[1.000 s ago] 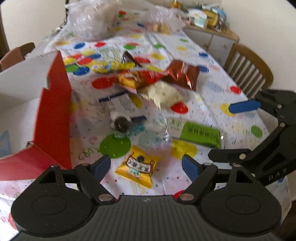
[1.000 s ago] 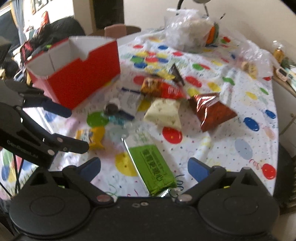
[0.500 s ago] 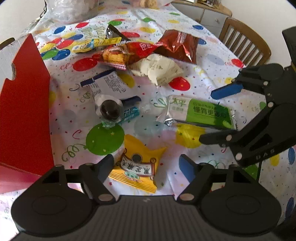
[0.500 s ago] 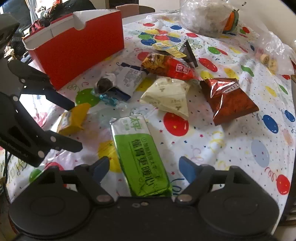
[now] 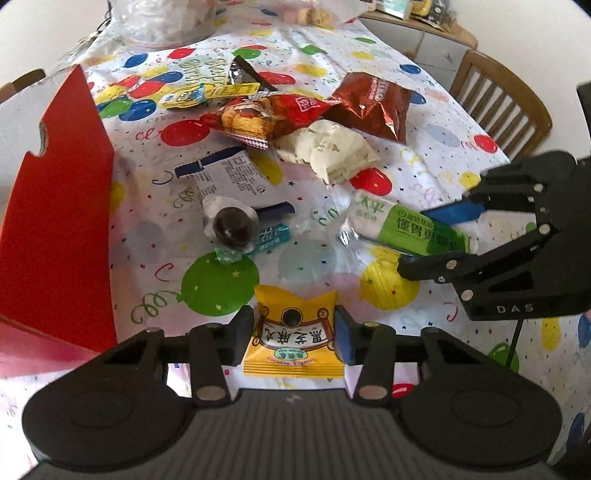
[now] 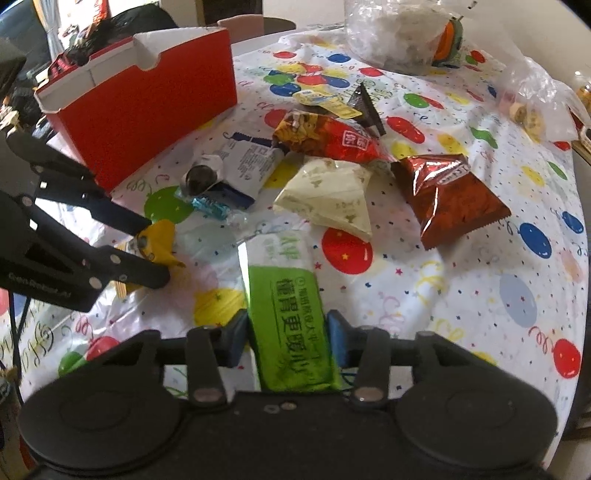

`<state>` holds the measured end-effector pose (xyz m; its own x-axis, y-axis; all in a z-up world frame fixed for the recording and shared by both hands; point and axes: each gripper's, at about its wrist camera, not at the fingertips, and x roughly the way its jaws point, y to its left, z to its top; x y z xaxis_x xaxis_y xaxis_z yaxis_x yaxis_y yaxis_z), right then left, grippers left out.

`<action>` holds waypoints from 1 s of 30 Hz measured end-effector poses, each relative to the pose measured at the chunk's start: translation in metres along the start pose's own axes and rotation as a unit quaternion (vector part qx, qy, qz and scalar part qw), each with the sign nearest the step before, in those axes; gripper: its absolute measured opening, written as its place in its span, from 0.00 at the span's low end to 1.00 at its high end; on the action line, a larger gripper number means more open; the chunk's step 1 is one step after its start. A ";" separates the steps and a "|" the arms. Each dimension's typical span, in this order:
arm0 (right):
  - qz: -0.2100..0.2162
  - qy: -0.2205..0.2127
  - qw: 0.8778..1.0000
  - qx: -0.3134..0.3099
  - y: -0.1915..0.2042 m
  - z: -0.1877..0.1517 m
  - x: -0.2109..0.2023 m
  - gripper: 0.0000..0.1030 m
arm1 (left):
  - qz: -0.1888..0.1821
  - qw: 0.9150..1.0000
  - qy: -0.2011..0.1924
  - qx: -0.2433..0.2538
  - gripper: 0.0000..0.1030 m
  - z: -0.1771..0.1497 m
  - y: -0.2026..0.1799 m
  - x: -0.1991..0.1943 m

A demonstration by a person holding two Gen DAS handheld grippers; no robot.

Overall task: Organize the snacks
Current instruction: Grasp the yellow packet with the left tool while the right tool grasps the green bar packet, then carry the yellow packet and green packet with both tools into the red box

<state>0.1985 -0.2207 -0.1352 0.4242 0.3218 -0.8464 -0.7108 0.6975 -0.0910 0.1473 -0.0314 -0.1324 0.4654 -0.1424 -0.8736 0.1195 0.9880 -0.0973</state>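
My left gripper (image 5: pixel 293 334) is shut on a small yellow snack packet (image 5: pixel 293 341) that lies on the tablecloth; it also shows in the right wrist view (image 6: pixel 155 240). My right gripper (image 6: pixel 286 341) is shut on a green and white snack pack (image 6: pixel 291 317), also seen in the left wrist view (image 5: pixel 410 230). An open red box (image 6: pixel 147 99) stands at the left. More snacks lie in the middle: a cream bag (image 5: pixel 328 151), a dark red bag (image 5: pixel 373 103) and an orange-red bag (image 5: pixel 266 116).
A white wrapper (image 5: pixel 229 173), a dark round sweet (image 5: pixel 231 225) and a teal candy (image 5: pixel 271 236) lie by the box. Clear plastic bags (image 6: pixel 399 33) sit at the far end. A wooden chair (image 5: pixel 506 107) stands at the table's right edge.
Both grippers have moved down and forward over their packets and closed: the left on the yellow packet, the right on the green pack.
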 end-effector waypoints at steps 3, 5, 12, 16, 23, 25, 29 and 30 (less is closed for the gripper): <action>-0.002 -0.004 1.000 0.011 0.002 -0.002 -0.003 0.40 | -0.004 1.000 -0.004 -0.018 0.42 -0.002 0.000 -0.001; -0.007 -0.006 1.000 0.019 0.002 -0.003 -0.005 0.40 | -0.007 1.000 -0.006 -0.026 0.41 -0.004 -0.001 -0.003; -0.025 -0.016 0.998 0.057 0.006 -0.005 -0.018 0.40 | -0.009 0.999 -0.014 -0.044 0.37 -0.012 -0.003 -0.011; -0.033 -0.025 0.996 0.073 0.010 -0.006 -0.030 0.40 | -0.015 0.998 -0.018 -0.055 0.35 -0.017 0.000 -0.016; -0.045 -0.038 0.994 0.098 0.024 -0.005 -0.049 0.40 | -0.025 0.997 -0.027 -0.070 0.34 -0.023 0.010 -0.028; -0.047 -0.039 0.993 0.104 0.029 -0.003 -0.053 0.40 | -0.027 0.996 -0.031 -0.074 0.34 -0.025 0.015 -0.034; -0.051 -0.047 0.991 0.111 0.041 0.004 -0.063 0.40 | -0.030 0.995 -0.039 -0.082 0.34 -0.025 0.023 -0.048; -0.052 -0.049 0.991 0.113 0.044 0.006 -0.065 0.40 | -0.032 0.995 -0.043 -0.082 0.34 -0.025 0.025 -0.054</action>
<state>0.1431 -0.2072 -0.0805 0.5492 0.2925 -0.7828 -0.5207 0.8524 -0.0467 0.1037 0.0027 -0.0998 0.5360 -0.2025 -0.8196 0.0103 0.9723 -0.2335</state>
